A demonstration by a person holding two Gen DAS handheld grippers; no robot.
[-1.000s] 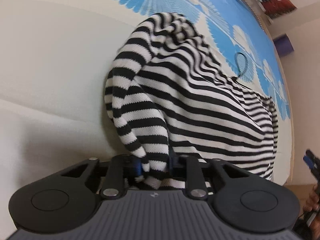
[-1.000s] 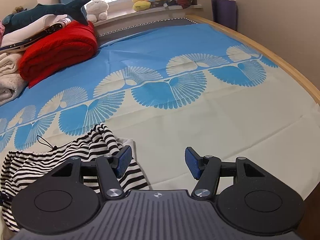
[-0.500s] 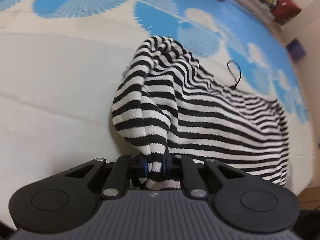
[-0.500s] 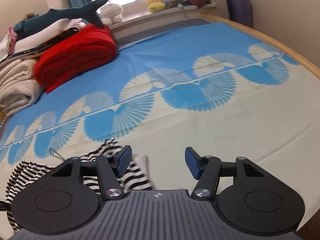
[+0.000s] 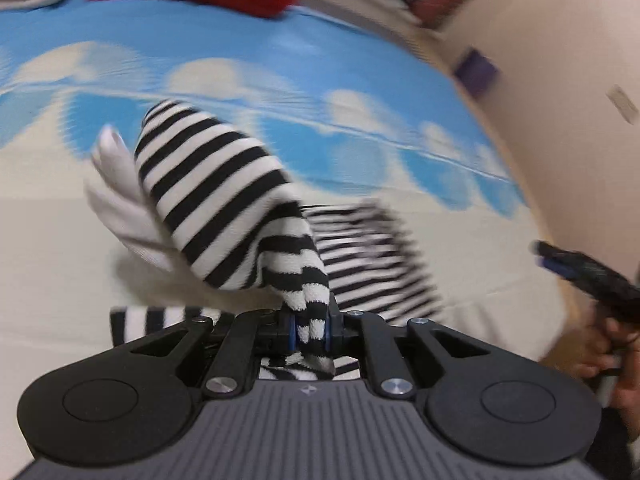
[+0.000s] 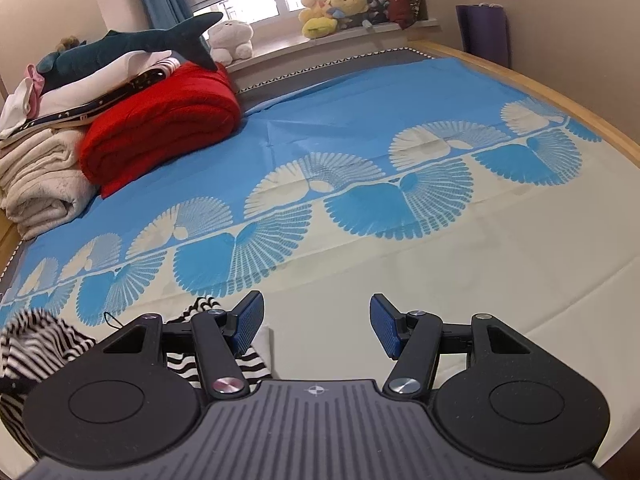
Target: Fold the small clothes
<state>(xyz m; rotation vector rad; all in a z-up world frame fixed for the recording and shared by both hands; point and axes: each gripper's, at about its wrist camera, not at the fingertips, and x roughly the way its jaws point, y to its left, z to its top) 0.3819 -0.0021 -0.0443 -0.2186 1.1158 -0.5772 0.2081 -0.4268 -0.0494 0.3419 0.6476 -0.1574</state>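
A small black-and-white striped garment (image 5: 216,184) hangs lifted off the blue-and-cream bedsheet (image 5: 360,80). My left gripper (image 5: 310,330) is shut on a bunched fold of it, and a white inner layer (image 5: 120,200) shows to the left. The rest of the cloth trails down to the sheet, blurred. In the right wrist view the garment (image 6: 36,340) lies at the lower left, partly under the left finger. My right gripper (image 6: 316,324) stands open over bare cream sheet (image 6: 400,280) with nothing between its blue pads. It also shows at the right edge of the left wrist view as the right gripper (image 5: 580,272), held by a hand (image 5: 600,356).
A rolled red blanket (image 6: 160,132), folded beige towels (image 6: 40,184) and a shark plush (image 6: 132,44) are stacked at the far left of the bed. Stuffed toys (image 6: 336,8) sit on the windowsill. A wooden bed edge (image 6: 560,92) and a purple bag (image 6: 484,32) border the right side.
My left gripper has risen and rolled, pulling the striped garment up off the sheet. The right gripper has shifted only slightly, and its jaws stay the same width.
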